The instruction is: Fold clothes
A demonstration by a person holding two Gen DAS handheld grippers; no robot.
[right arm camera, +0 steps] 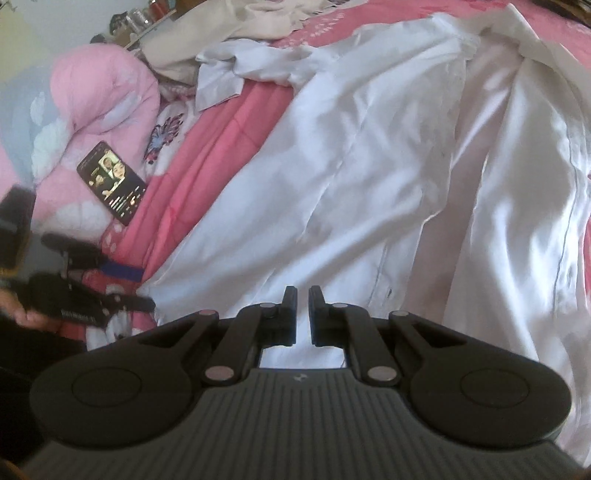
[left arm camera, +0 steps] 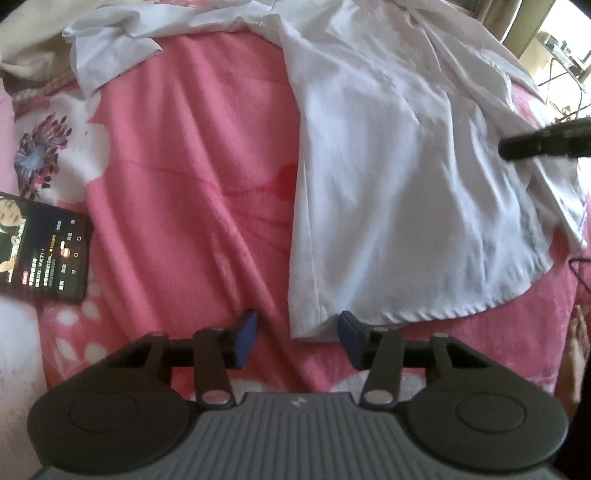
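A white shirt (left arm camera: 388,177) lies spread flat on the pink bedspread (left arm camera: 192,166), with one sleeve (left arm camera: 107,55) crumpled at the far left. My left gripper (left arm camera: 297,332) is open just above the bed, and the shirt's near left hem corner lies between its blue pads (left arm camera: 245,338). The right wrist view shows the same left gripper (right arm camera: 142,290) at the shirt's (right arm camera: 351,184) left hem corner. My right gripper (right arm camera: 303,306) hovers over the shirt's lower front, its fingers drawn together to a narrow slit with no cloth pinched between them. It enters the left wrist view as a dark bar (left arm camera: 543,142).
A phone (left arm camera: 40,251) with a lit screen lies on the bed left of the shirt; the right wrist view shows the phone (right arm camera: 112,182) too. A pink quilt (right arm camera: 92,103) is bunched at the far left. A beige garment (right arm camera: 229,26) lies beyond the sleeve. The bed edge and cables (left arm camera: 565,92) are at the right.
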